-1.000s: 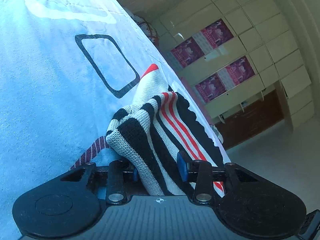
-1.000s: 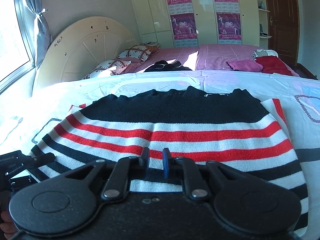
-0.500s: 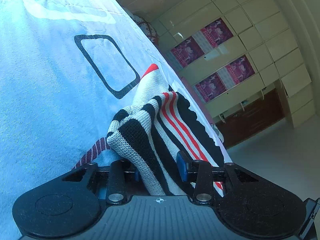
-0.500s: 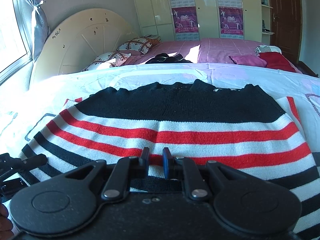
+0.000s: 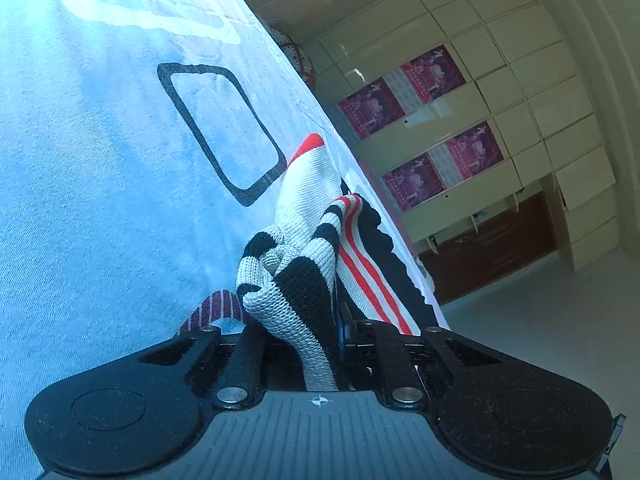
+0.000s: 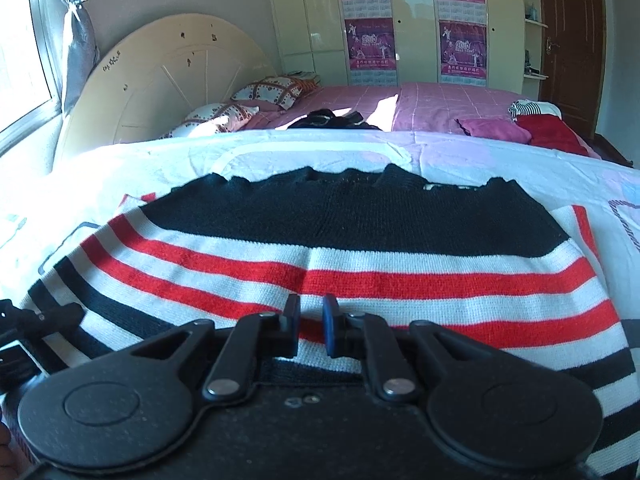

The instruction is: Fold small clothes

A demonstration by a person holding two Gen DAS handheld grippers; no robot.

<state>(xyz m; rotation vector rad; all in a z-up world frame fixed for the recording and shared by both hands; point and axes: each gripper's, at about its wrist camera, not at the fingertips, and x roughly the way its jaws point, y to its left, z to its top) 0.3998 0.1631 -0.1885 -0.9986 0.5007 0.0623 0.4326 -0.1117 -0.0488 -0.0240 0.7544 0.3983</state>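
Note:
A knitted sweater [image 6: 360,256] with black, white and red stripes lies flat on the white bed sheet [image 6: 280,152], neckline away from me. My right gripper [image 6: 311,330] sits low over its near hem, jaws nearly closed, with a narrow gap and no cloth clearly between them. In the left wrist view my left gripper [image 5: 304,332] is shut on a bunched corner of the sweater [image 5: 304,280], lifted off the sheet [image 5: 100,200]. The left gripper's body also shows at the left edge of the right wrist view [image 6: 36,320].
A pink bed [image 6: 440,108] behind holds pillows [image 6: 272,90], dark clothes [image 6: 332,118] and red and pink garments [image 6: 548,132]. A wardrobe with posters [image 6: 372,44] and a brown door [image 6: 568,40] stand at the back. A black square print [image 5: 220,132] marks the sheet.
My left gripper has closed tighter on the sweater corner, bunching it narrower. My right gripper has moved forward and lower over the sweater.

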